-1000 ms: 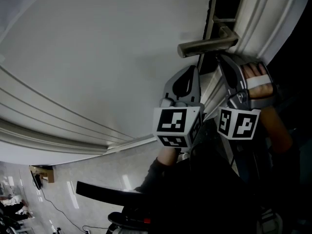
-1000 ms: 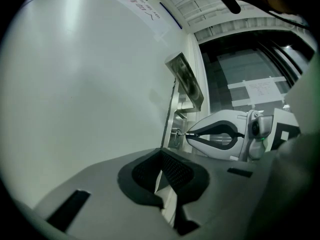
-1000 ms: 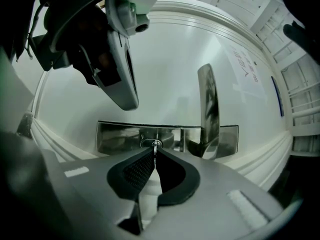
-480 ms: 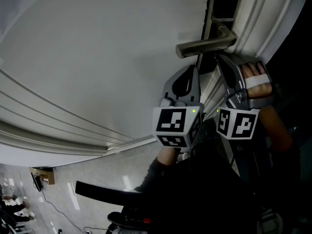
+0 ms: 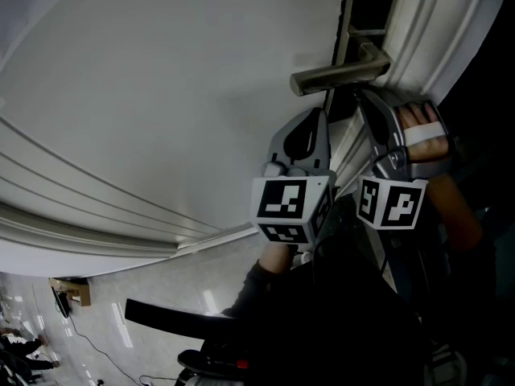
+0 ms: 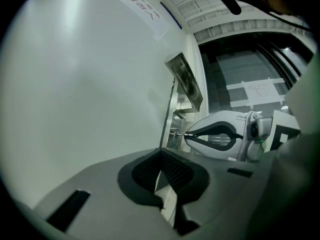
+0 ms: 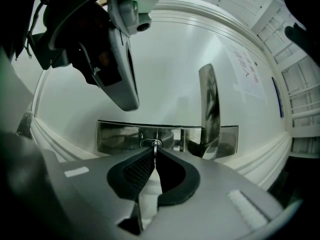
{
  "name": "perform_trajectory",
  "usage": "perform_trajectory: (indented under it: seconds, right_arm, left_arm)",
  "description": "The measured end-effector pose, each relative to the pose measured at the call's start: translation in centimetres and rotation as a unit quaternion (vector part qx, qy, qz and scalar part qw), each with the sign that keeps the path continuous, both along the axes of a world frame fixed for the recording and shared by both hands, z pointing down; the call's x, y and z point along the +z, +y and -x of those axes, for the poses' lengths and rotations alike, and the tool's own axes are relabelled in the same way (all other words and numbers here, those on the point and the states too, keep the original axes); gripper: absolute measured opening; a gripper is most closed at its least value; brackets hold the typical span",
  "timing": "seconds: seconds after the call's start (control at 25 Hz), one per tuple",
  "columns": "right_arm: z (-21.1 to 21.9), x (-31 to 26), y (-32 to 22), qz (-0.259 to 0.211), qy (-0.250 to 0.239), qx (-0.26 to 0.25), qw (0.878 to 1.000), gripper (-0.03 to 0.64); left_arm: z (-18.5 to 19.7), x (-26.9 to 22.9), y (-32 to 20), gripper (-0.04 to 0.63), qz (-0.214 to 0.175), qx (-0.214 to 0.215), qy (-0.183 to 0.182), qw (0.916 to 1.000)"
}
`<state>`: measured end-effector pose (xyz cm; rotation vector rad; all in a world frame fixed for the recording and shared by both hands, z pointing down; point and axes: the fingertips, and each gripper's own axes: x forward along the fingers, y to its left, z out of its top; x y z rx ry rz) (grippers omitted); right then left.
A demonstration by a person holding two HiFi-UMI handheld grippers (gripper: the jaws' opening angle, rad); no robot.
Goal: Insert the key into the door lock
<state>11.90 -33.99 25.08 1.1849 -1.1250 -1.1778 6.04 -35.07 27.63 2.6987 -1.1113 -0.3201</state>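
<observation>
A white door [image 5: 161, 79] carries a metal lever handle [image 5: 338, 75] and, below it, a steel lock plate [image 7: 120, 136] with the round lock cylinder [image 7: 151, 143]. In the right gripper view my right gripper [image 7: 154, 154] is shut on a thin metal key [image 7: 155, 148] whose tip sits at the cylinder's keyhole. The left gripper view shows that same key [image 6: 181, 133] touching the lock from the side. My left gripper [image 6: 161, 158] hangs just left of the right one, jaws together with nothing between them. In the head view the lock is hidden behind the right gripper [image 5: 364, 96].
The door frame's mouldings [image 5: 434, 30] run along the right. The door's edge and a dark glass panel [image 6: 250, 84] lie beyond the lock. A person's hand [image 5: 422, 131] holds the right gripper. The left gripper [image 5: 315, 119] points at the door under the handle.
</observation>
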Motion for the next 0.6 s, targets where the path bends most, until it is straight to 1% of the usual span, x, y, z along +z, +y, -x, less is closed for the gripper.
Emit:
perform_trajectory:
  seconds: [0.6]
  right_arm:
    - [0.1,-0.12,-0.02,-0.002,-0.001,0.001,1.0,0.011]
  left_arm:
    - [0.06,-0.13,0.08,0.0,0.001,0.005,0.005,1.0]
